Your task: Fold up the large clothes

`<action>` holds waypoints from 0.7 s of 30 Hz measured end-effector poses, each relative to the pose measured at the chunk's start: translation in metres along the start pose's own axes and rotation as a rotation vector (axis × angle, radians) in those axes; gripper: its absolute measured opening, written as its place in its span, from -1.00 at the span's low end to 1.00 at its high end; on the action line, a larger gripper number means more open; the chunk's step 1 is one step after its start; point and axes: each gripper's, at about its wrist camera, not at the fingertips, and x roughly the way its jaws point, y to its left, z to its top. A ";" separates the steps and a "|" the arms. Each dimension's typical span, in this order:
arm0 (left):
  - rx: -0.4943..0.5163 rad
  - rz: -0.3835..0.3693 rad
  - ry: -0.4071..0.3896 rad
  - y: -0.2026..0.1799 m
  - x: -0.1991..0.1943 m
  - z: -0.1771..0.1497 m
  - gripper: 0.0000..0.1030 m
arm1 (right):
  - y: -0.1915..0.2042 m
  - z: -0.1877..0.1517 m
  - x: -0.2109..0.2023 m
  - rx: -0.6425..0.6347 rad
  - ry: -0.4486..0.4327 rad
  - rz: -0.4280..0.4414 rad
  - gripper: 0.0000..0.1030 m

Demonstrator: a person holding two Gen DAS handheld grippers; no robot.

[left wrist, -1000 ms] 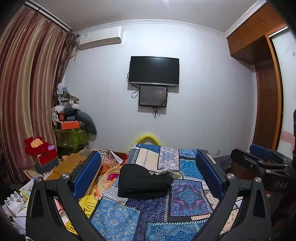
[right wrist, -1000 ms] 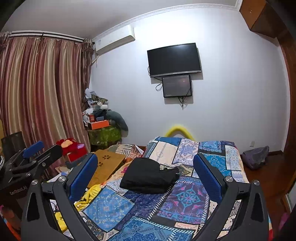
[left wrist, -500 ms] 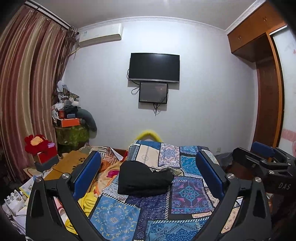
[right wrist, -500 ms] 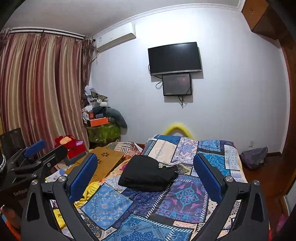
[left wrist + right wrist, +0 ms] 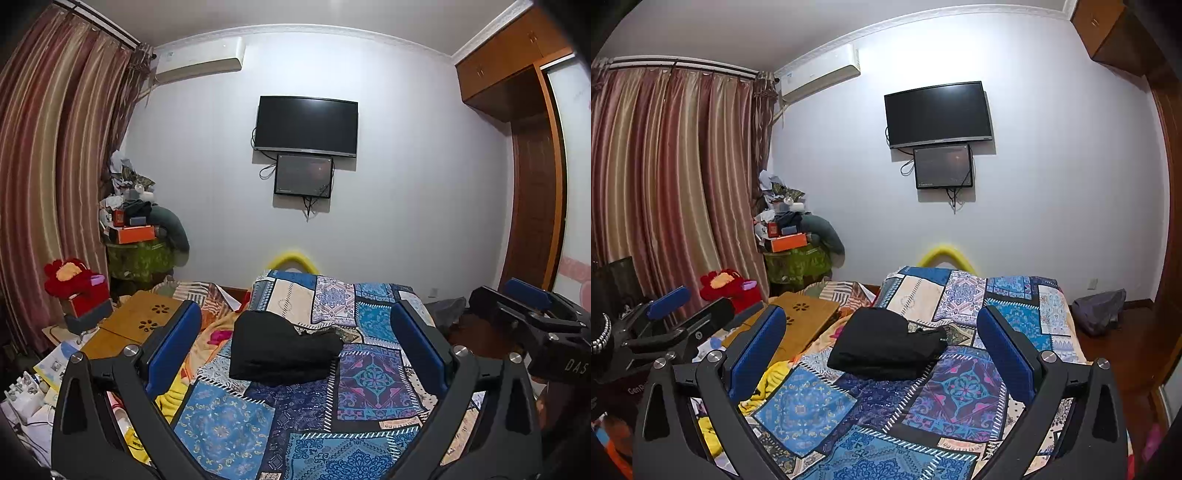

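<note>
"DAS" is read on the right gripper (image 5: 532, 314); both it and the left gripper (image 5: 295, 347) are held spread, empty; the folded black garment (image 5: 280, 350) is seen on the patchwork bedspread (image 5: 369, 376); a grey bag (image 5: 1099, 308) is shown only rightward.

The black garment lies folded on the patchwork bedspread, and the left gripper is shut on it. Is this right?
Not quite. The black garment does lie folded on the patchwork bedspread, but the left gripper is open and apart from it, as the left wrist view shows.
</note>
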 end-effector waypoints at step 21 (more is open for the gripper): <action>-0.023 -0.054 0.029 0.005 0.005 -0.002 0.99 | 0.001 -0.001 0.002 0.007 -0.002 -0.012 0.99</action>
